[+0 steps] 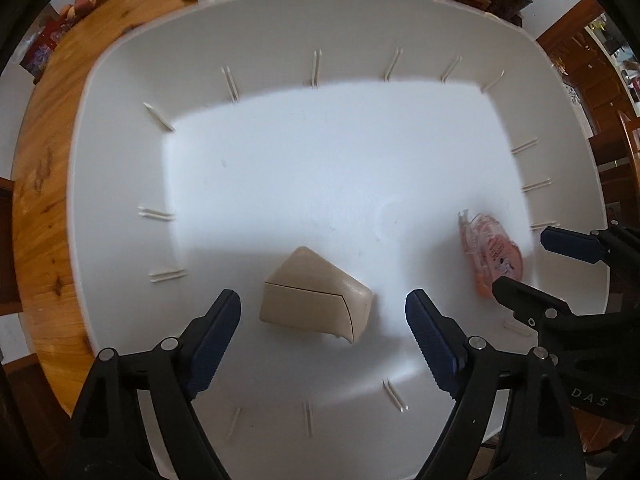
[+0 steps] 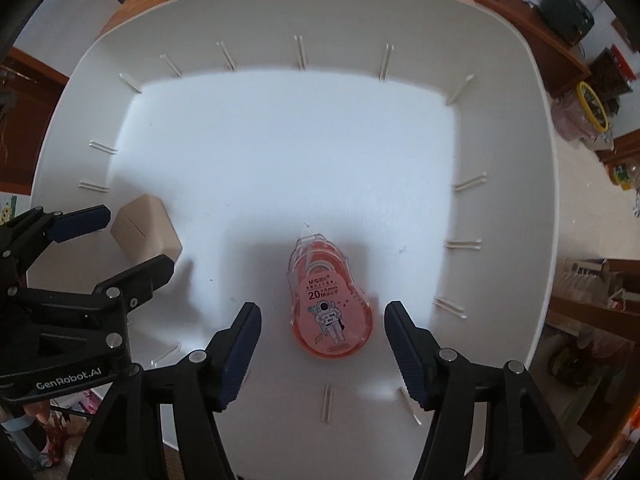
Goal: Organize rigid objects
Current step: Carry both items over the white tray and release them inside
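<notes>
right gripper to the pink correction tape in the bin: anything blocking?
Nothing visible. The right gripper is open, and the correction tape lies flat on the white bin's floor between its fingers. The beige box sits off to the left by the left gripper.

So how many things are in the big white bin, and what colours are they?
Beige: 1, the beige box
Pink: 1, the pink correction tape
Total: 2 things lying in the white bin
</notes>
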Motion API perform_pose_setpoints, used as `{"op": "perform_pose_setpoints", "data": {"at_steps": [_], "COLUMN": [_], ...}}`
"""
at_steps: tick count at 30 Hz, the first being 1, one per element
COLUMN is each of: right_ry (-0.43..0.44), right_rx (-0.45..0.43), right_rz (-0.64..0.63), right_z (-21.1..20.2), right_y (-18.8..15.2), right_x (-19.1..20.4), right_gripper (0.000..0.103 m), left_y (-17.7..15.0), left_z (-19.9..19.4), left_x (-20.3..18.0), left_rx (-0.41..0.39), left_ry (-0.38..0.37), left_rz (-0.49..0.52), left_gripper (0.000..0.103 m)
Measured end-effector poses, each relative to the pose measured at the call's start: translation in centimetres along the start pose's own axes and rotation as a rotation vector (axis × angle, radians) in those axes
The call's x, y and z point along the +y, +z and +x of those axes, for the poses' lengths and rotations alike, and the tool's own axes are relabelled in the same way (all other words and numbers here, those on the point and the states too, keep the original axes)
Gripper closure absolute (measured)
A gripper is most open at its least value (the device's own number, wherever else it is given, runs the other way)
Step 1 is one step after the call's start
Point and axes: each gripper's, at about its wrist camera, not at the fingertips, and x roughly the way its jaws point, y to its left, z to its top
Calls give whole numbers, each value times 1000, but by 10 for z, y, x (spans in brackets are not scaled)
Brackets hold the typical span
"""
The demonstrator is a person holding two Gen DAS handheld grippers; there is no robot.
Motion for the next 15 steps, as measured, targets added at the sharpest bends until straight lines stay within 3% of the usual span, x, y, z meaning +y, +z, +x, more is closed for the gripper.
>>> {"op": "perform_pose_setpoints", "data": {"at_steps": [8,15], "right_ry": [22,45], "right_rx": [-60,-133], "right_rz": [-5,3], "right_z": [-39,-78], "right_y": [-2,10], "right_x": [-5,-4], "right_gripper": [35,32], "left_y": [-5,28], "left_z": [-58,-97], "left_x": [1,17], "left_rx": [-94,-177], "left_ry": [-14,-5], "left_rz": [-15,-29], "left_gripper": [16,16]}}
